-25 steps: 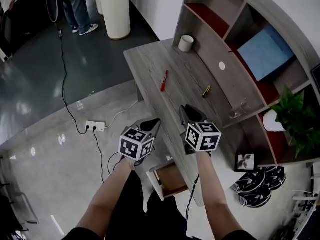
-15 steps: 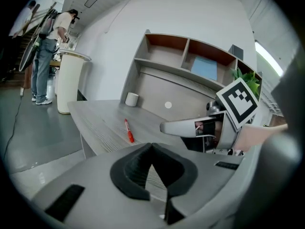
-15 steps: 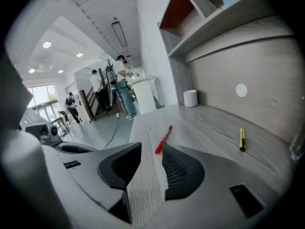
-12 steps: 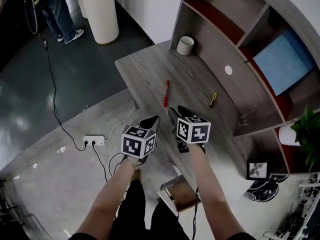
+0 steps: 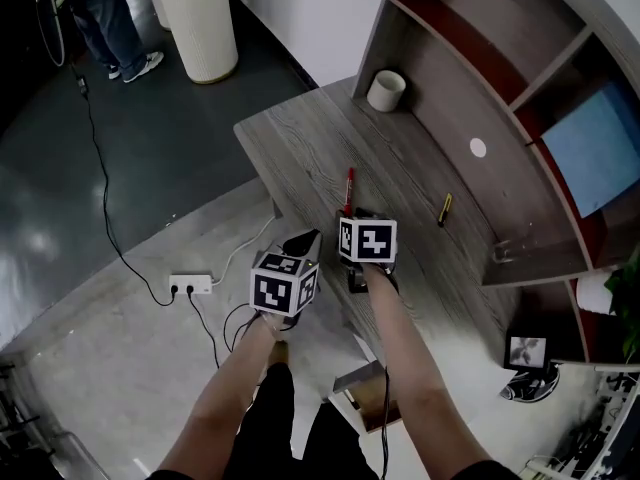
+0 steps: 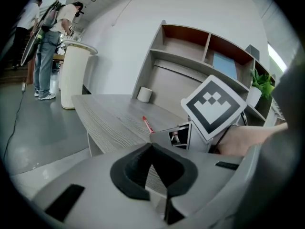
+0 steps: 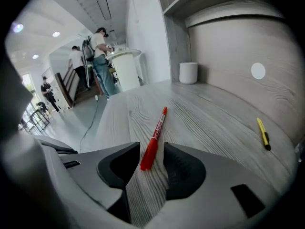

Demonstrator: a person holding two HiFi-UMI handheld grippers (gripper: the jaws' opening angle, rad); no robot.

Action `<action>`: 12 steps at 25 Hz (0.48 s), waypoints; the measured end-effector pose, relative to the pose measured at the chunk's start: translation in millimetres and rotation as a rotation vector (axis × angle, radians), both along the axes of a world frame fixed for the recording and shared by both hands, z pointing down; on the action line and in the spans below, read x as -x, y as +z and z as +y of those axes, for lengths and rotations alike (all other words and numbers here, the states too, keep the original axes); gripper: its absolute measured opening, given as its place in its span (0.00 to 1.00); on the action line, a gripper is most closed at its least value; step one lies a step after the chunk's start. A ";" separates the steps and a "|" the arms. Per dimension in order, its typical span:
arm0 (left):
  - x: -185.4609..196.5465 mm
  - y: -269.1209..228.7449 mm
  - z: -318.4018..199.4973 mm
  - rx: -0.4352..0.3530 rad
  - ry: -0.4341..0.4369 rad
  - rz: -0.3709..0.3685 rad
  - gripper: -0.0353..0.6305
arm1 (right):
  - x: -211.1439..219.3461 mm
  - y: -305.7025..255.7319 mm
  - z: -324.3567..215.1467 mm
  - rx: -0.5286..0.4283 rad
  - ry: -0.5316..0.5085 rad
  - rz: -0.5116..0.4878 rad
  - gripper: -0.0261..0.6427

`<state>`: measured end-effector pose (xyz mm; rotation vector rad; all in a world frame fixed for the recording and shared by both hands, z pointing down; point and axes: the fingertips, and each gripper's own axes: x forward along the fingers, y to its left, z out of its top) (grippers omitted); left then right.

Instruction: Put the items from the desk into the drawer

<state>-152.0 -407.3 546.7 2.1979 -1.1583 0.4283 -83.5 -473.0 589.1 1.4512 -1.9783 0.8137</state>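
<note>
Red pen (image 7: 153,142) now between right gripper's (image 7: 152,150) just-opening jaws, ungripped; left gripper's (image 6: 152,150) together.

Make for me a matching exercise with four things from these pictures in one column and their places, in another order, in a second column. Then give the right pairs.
Things:
1. red marker
2. yellow pen
3. white cup
4. drawer

Places:
A. stands upright at the far end of the desk
B. pulled out below the desk's near end
C. lies on the desk between the open jaws of the right hand-held gripper
D. lies on the desk, to the right of the marker

Pairs: 1-C, 2-D, 3-A, 4-B.

The right hand-held gripper's jaws have just been opening and do not press on the marker.
</note>
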 end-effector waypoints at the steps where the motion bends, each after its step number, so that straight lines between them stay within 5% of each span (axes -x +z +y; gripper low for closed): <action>1: 0.9 1.0 -1.1 0.004 0.003 0.001 0.05 | -1.2 2.2 -1.6 0.003 0.003 0.037 0.26; 12: 5.7 -1.0 -11.2 0.017 0.038 0.005 0.05 | 4.5 4.5 -6.0 0.044 -0.016 0.100 0.15</action>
